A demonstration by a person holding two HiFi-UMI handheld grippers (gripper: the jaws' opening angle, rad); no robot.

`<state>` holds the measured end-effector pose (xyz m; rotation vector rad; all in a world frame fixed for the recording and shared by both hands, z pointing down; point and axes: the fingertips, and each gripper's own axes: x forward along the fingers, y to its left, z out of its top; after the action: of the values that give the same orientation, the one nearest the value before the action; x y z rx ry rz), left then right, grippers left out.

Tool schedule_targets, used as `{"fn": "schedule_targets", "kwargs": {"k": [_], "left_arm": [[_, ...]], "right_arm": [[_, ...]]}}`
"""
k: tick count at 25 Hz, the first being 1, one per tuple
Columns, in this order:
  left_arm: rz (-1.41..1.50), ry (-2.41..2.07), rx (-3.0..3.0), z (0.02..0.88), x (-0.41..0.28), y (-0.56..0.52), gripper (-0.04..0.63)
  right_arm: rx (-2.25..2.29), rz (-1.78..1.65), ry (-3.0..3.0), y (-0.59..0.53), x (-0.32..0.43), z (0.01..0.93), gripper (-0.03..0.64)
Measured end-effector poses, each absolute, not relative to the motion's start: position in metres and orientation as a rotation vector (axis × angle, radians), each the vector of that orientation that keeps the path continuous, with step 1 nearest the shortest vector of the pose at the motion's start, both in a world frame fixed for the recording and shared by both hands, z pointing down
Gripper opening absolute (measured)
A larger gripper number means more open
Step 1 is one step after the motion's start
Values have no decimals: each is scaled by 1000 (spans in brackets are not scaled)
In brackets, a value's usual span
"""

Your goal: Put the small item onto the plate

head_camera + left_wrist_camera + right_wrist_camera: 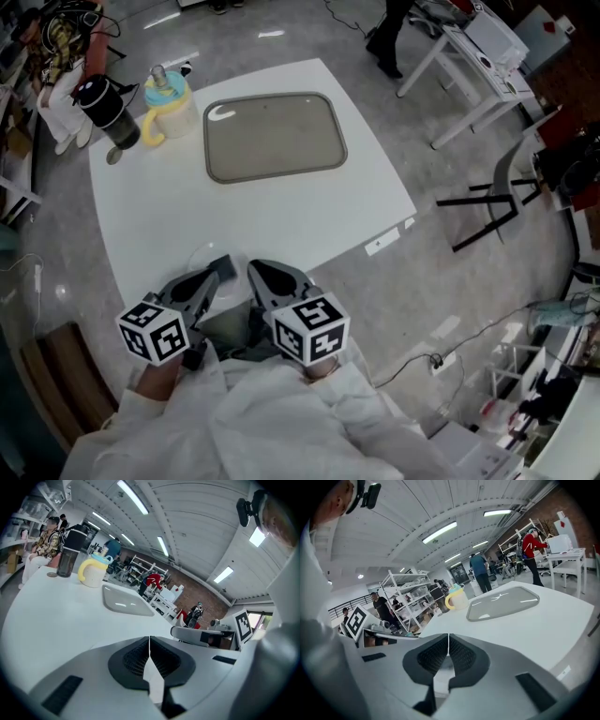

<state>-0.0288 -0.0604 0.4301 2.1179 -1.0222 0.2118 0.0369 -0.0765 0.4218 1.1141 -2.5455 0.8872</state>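
Lab/workshop hall: ceiling strip lights [439, 531], metal shelving racks [401, 590], brick wall [206, 595], white workbenches [473, 56], power strip [437, 361] on bare concrete floor [412, 281].

bright overhead light, strong fisheye at the grippers

long ceiling strips [133, 498] light the room evenly from above. the head view is sharp. in it the white desk [281, 216] is close to washed out. small white glints sit on the plate [274, 136] and on the glossy floor [272, 36]. shadows are faint and soft-edged. both gripper views bend straight lines into curves and fall off to black at the rounded corners. the near fingers [133, 658] are slightly soft, while the room behind them stays fairly crisp.
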Motion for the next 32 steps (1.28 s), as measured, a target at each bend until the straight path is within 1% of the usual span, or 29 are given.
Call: {"fn": "schedule_targets", "kwargs": {"k": [13,32], "left_arm": [[226,-981,2106,429,-51,-60,14],[281,-1097,1928,477,-95,-51,15]], "right_arm": [[1136,921,-2515,-74,18,425,17],[1146,1040,-2361,-59,21,468,18]]}}
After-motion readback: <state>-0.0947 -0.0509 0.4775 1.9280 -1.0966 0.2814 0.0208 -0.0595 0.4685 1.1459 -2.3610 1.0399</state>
